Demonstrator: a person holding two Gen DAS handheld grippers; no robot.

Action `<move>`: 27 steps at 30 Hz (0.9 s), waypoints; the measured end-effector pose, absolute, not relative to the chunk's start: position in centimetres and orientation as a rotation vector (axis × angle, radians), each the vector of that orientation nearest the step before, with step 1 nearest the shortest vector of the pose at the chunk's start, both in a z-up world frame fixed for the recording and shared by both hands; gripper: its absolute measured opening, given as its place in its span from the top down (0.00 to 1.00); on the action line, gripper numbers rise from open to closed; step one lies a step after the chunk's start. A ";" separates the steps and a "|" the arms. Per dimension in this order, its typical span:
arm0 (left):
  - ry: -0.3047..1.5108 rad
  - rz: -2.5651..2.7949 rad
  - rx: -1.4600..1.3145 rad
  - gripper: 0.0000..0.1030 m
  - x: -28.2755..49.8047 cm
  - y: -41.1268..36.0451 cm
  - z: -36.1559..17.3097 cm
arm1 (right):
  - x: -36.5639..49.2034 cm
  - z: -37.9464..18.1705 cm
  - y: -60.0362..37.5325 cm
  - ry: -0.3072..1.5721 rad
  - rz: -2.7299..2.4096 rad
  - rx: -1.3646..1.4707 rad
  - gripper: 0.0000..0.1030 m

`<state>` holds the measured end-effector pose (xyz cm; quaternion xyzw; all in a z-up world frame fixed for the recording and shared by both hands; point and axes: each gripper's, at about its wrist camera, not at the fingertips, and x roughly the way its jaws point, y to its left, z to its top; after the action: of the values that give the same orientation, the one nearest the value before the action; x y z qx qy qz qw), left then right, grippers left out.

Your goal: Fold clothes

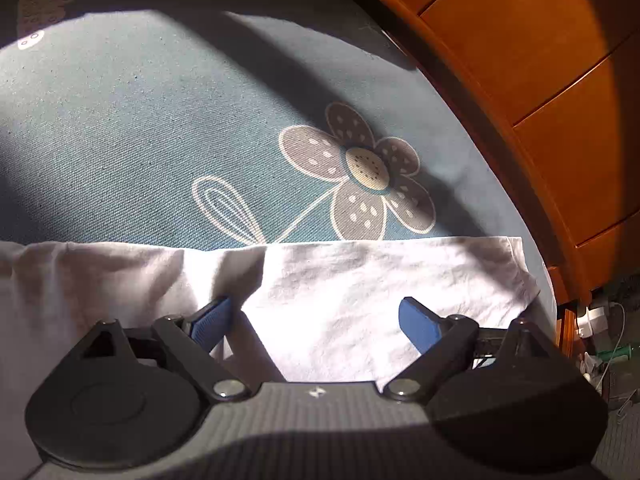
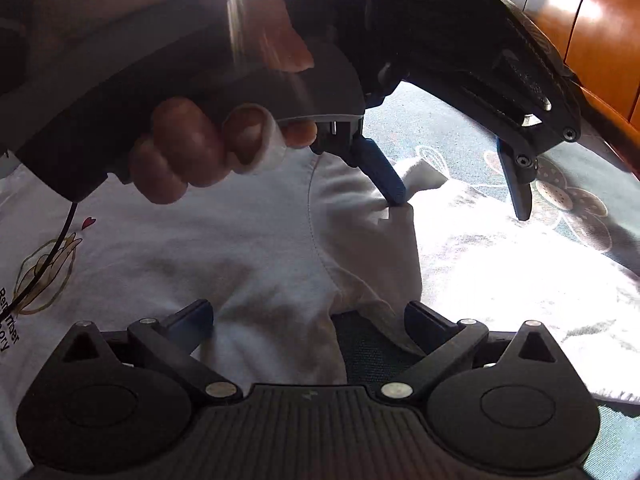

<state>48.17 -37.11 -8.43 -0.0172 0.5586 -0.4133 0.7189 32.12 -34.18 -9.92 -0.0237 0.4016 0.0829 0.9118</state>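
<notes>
On blue bedsheet, white shirt print cut off, left tongs spread, right tongs spread

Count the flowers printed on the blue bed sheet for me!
2. One big grey-petalled flower sits just beyond the white cotton T-shirt; a fainter flower lies shaded at far left. The shirt may hide more.

Flowered blue sheet, wooden drawers

The white t-shirt runs off the left edge in the right wrist view, so its printed text is chopped and unreadable. The clutter beside the orange wooden furniture is too small to identify.
</notes>
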 end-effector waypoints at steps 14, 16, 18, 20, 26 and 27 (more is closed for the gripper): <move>1.186 -0.854 0.008 0.11 47.6 -34.0 -5.0 | 31.5 -10.1 -34.2 0.825 0.168 -0.047 0.00; 1.211 -0.811 0.031 0.11 47.9 -33.1 -5.8 | 31.4 -10.1 -34.1 0.825 0.165 -0.045 0.00; 1.221 -0.773 0.049 0.11 48.4 -32.7 -6.8 | 31.3 -10.2 -34.1 0.824 0.163 -0.046 0.00; 1.223 -0.736 0.057 0.11 49.0 -32.4 -7.8 | 31.1 -10.2 -34.1 0.823 0.161 -0.047 0.00; 1.167 -0.714 0.075 0.09 49.5 -33.2 -8.2 | 30.9 -9.8 -34.2 0.830 0.179 -0.059 0.00; 1.158 -0.711 0.078 0.09 49.5 -33.3 -8.2 | 30.8 -9.3 -34.8 0.809 0.174 -0.059 0.00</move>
<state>49.53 -33.35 -8.22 0.0362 0.5354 -0.3285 0.7773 30.77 -34.76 -9.28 -0.0285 0.3930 0.0847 0.9152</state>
